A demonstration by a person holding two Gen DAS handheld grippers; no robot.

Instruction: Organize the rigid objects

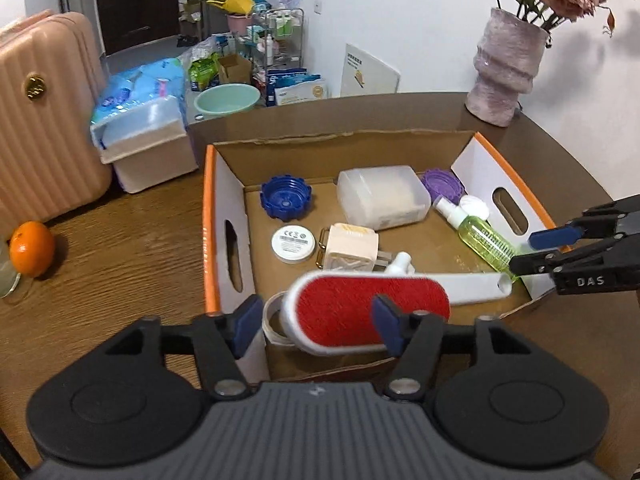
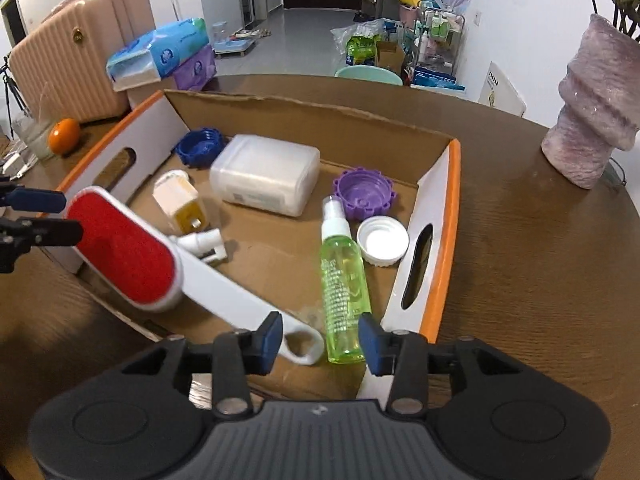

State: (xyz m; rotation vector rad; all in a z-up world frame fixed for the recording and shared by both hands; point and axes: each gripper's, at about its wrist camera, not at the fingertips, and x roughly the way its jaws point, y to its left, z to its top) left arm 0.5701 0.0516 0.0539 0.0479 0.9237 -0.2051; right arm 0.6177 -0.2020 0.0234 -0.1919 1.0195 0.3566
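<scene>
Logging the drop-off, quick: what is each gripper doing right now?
Left gripper: open, pads either side of the lint brush head, not pressing it.
Right gripper: open, holding nothing; brush handle and green spray bottle lie between its fingers.

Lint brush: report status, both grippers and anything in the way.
Left gripper open, right gripper open. Lint brush released, lying tilted in the cardboard box. Green spray bottle beside its handle.

Matt corrugated cardboard box (image 2: 304,112), red napped-fabric lint brush (image 2: 120,250) with smooth white plastic handle, glossy wood-grain table (image 2: 540,264).
</scene>
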